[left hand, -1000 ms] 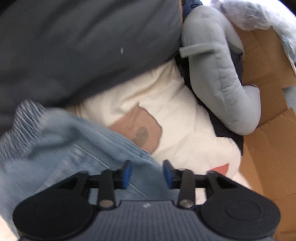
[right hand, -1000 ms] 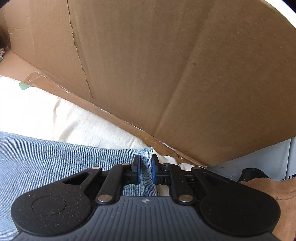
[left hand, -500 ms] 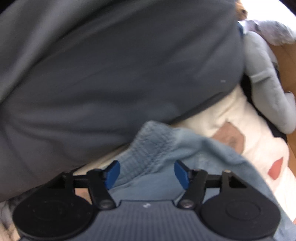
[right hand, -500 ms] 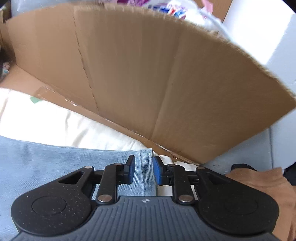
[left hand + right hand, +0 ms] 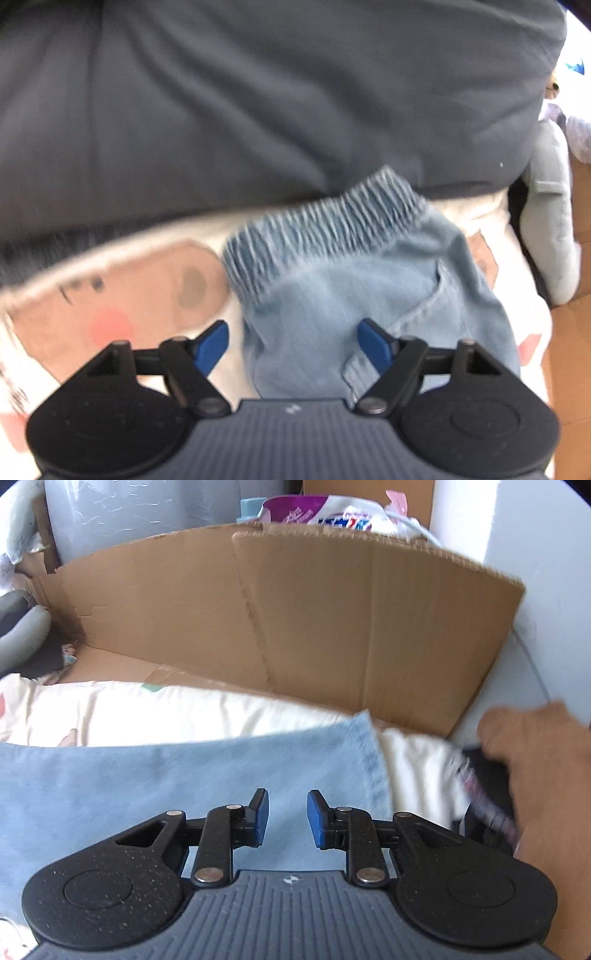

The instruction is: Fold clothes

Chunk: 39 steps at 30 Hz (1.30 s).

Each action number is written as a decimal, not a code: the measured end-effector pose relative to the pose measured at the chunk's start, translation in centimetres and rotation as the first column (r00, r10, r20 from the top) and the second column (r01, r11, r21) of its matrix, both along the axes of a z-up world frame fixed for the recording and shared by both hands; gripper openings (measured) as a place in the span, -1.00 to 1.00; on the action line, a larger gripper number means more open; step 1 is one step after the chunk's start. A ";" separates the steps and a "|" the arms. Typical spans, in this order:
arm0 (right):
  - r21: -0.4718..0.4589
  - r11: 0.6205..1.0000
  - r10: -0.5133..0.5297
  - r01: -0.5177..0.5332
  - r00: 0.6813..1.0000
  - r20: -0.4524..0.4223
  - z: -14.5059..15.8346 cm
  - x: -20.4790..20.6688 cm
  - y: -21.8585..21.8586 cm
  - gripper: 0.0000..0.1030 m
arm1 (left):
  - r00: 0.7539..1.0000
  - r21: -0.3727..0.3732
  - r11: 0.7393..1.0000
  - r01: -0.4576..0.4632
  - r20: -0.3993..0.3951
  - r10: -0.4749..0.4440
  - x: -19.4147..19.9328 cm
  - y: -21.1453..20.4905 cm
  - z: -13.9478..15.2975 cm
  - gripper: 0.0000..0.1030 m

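Note:
Light blue denim trousers (image 5: 332, 288) lie on a cream printed blanket (image 5: 122, 295), their ribbed elastic waistband (image 5: 321, 229) pointing away from me. My left gripper (image 5: 291, 347) hovers open over the waist end; the denim lies below the gap and the pads (image 5: 210, 347) do not press it. In the right wrist view the leg end of the trousers (image 5: 184, 775) lies flat, its hem corner (image 5: 369, 720) near the cardboard. My right gripper (image 5: 286, 819) is open a little above the denim, with nothing pinched.
A dark grey cushion (image 5: 258, 92) fills the far side in the left view, and a grey plush toy (image 5: 550, 221) lies at the right. A cardboard wall (image 5: 295, 627) stands behind the blanket (image 5: 184, 709), bags behind it. A blurred brown shape (image 5: 535, 757) is at the right edge.
The left gripper opened wide, let the denim drop and swung over to the waistband. The right gripper opened off the hem and pulled up and back, so the cardboard's top edge shows.

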State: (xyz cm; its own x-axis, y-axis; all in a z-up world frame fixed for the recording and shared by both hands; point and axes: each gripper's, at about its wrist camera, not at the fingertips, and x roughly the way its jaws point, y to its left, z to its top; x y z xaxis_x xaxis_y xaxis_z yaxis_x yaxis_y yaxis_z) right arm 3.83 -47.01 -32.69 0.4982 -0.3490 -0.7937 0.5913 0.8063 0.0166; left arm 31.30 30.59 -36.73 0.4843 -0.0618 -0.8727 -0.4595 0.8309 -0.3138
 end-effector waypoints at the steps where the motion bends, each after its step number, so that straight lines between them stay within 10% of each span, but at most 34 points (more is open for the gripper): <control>1: 0.012 1.000 -0.005 0.005 1.000 0.005 -0.2 -0.1 0.6 -0.42 | 1.000 0.004 1.000 -0.001 0.005 0.001 -0.1 -0.3 -0.3 0.38; 7: 0.067 0.997 0.028 -0.026 0.999 -0.027 -1.4 -1.1 3.5 -0.42 | 1.000 0.046 0.999 0.011 0.012 -0.011 0.5 -1.7 -1.0 -0.49; 12: 0.096 0.995 0.021 -0.015 0.998 -0.065 -2.7 -1.9 4.3 -0.42 | 0.998 0.103 0.993 0.055 -0.021 -0.053 1.6 -2.2 0.6 -0.67; 21: 0.120 0.990 -0.058 0.075 0.989 -0.138 -5.1 -4.1 2.8 -0.42 | 0.983 0.189 0.967 0.173 -0.086 -0.159 1.8 -1.9 0.6 -0.65; 31: 0.143 0.985 -0.083 0.095 0.993 -0.090 -4.6 -6.7 2.8 -0.42 | 0.984 0.318 0.931 0.177 -0.084 -0.159 0.8 -3.7 1.8 -0.16; 39: 0.184 0.974 -0.124 0.130 0.991 -0.046 -2.8 -8.2 2.8 -0.38 | 0.981 0.227 0.956 0.188 -0.002 -0.192 -3.1 -6.4 4.7 0.02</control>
State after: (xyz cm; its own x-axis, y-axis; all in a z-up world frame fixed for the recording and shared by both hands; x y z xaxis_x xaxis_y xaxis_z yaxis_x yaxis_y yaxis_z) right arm -4.41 -44.20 -35.44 0.4309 -0.2521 -0.8665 0.6913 0.7093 0.1374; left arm 28.20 24.21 -32.06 0.4997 0.0422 -0.8652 -0.2817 0.9524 -0.1163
